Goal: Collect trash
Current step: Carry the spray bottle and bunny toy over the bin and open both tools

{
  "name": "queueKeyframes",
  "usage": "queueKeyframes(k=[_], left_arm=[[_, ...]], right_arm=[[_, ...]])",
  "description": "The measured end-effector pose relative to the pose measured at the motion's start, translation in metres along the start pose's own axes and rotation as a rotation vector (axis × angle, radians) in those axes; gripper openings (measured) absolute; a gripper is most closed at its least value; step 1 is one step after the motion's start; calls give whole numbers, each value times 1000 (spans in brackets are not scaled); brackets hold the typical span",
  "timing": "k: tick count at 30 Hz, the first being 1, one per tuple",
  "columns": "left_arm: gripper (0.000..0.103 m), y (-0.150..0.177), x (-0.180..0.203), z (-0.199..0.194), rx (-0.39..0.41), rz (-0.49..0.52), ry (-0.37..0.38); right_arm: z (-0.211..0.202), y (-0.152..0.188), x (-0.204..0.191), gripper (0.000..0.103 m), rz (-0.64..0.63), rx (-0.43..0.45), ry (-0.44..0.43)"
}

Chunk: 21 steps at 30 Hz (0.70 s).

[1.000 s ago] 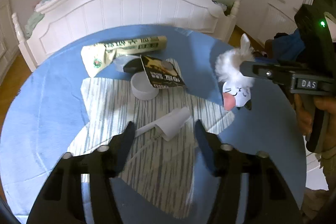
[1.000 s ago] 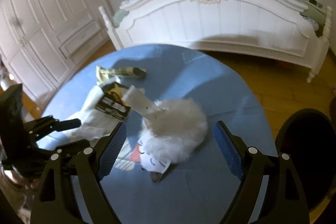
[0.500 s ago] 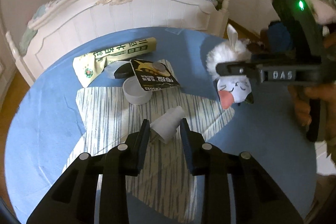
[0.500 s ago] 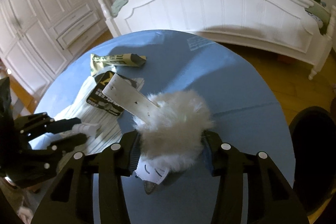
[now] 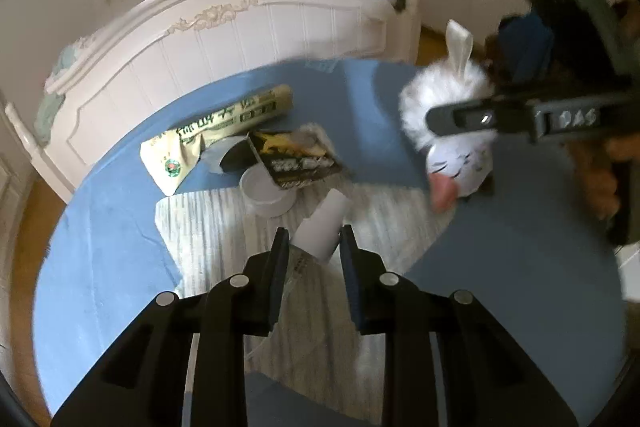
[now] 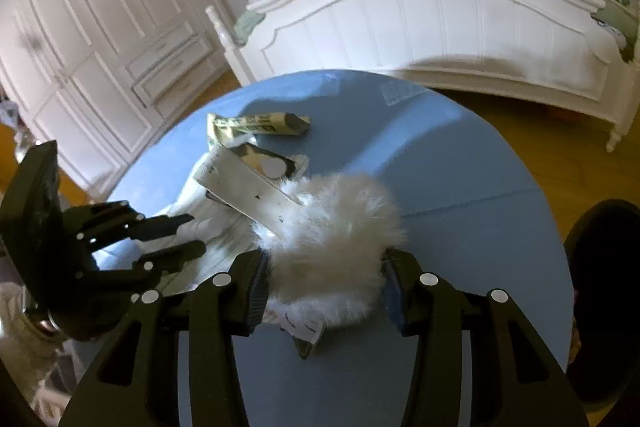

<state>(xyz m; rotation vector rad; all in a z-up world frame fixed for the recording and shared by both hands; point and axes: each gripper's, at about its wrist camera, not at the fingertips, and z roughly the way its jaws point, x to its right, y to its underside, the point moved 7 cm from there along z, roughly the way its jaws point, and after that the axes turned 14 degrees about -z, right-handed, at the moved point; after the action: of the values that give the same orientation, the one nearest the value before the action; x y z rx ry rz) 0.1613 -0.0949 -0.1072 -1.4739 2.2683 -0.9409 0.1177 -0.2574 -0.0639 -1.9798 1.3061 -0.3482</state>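
Left gripper [image 5: 313,247] clamps the paper roll [image 5: 323,225], its long axis pointing forward-right; right gripper [image 6: 324,273] squeezes the fluffy toy [image 6: 332,247].

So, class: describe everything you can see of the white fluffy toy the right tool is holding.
The fluffy toy is a round ball of long white fur, soft and plush-looking. A flat white ear or tag sticks up from it. Below hangs a pale face with drawn closed eyes and a pink tongue. The right tool is shut on its furry sides, over the blue tabletop; whether it touches the table cannot be told.
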Motion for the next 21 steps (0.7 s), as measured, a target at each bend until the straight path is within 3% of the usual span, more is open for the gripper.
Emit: queueKeyframes(k=[9,16,21], left_arm=[[26,-53,47,-33,91,-79,145],[26,-99,125,-22,103,-35,263],[26,-124,189,10,66,-18,366]], right_arm=[[-60,-14,36,46,64,161,11],[-136,-5,116,46,169,285,146],[-172,22,177,46,256,307,249]])
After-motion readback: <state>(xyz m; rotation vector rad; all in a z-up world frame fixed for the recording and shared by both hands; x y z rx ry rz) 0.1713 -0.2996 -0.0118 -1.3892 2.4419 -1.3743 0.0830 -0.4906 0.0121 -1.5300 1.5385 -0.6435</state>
